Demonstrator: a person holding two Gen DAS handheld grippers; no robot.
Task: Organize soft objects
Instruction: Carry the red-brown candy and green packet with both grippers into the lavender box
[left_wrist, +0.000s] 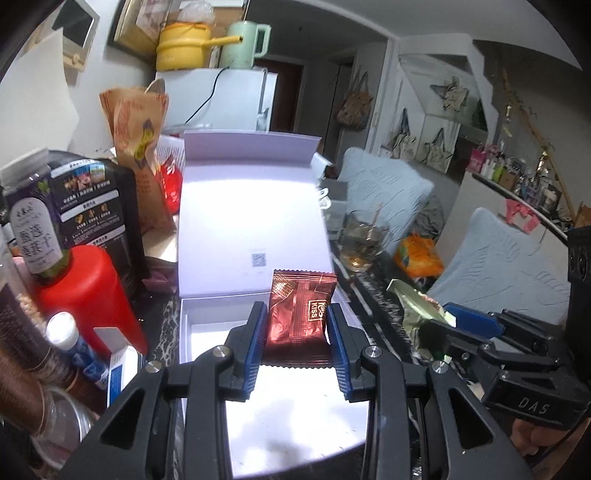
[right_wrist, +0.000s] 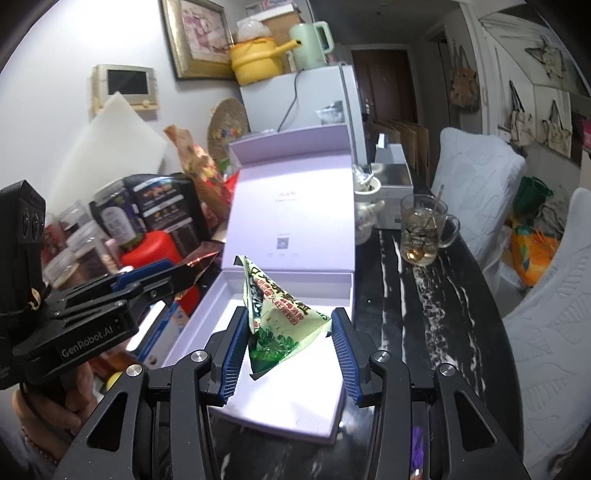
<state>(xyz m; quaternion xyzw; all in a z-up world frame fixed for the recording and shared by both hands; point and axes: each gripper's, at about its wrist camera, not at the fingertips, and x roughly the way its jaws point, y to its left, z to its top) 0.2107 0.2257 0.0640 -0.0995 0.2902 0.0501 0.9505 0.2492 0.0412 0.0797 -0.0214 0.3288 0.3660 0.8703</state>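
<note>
While the left gripper (left_wrist: 297, 325), angled downward over the open white box (left_wrist: 207, 314), pinches a red snack packet (left_wrist: 301, 310) upright between its 2 blue pads, the right gripper (right_wrist: 288, 332) tilts down likewise, clamping a crumpled green sachet (right_wrist: 273, 321) above that box's tray (right_wrist: 295, 406).

Small white fridge (right_wrist: 314, 110) stands against the back wall, yellow pot (right_wrist: 255, 61) and pale green kettle (right_wrist: 308, 44) on top. Framed picture (right_wrist: 197, 35) hangs left of it, dark wooden door (right_wrist: 388, 85) right, pale cushioned chairs (right_wrist: 476, 184) further right.
</note>
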